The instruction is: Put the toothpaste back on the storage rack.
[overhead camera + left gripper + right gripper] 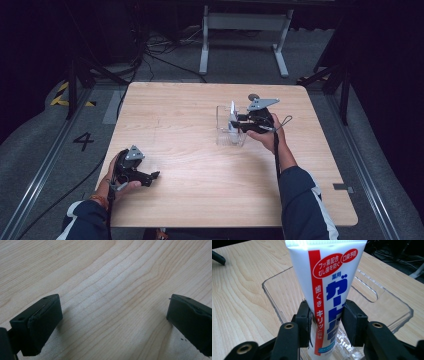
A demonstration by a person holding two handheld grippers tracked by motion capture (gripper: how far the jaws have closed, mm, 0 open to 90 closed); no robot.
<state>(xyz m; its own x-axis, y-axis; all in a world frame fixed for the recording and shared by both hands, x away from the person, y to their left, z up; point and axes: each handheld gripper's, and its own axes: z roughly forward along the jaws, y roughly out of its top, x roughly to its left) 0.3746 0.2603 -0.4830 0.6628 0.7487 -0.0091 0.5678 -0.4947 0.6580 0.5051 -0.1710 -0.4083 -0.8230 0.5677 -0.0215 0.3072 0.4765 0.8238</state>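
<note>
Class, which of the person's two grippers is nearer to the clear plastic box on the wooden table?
Right. The right gripper reaches over the clear plastic box, clamping a white toothpaste tube. The left gripper rests far off by the table's near-left edge, jaws apart.

Count: one desk (190,190), light wood. One clear plastic bin (223,125). One toothpaste tube (329,285), white with red stripe and blue lettering. Two grippers: left gripper (152,176), right gripper (235,125). Two hands.
</note>
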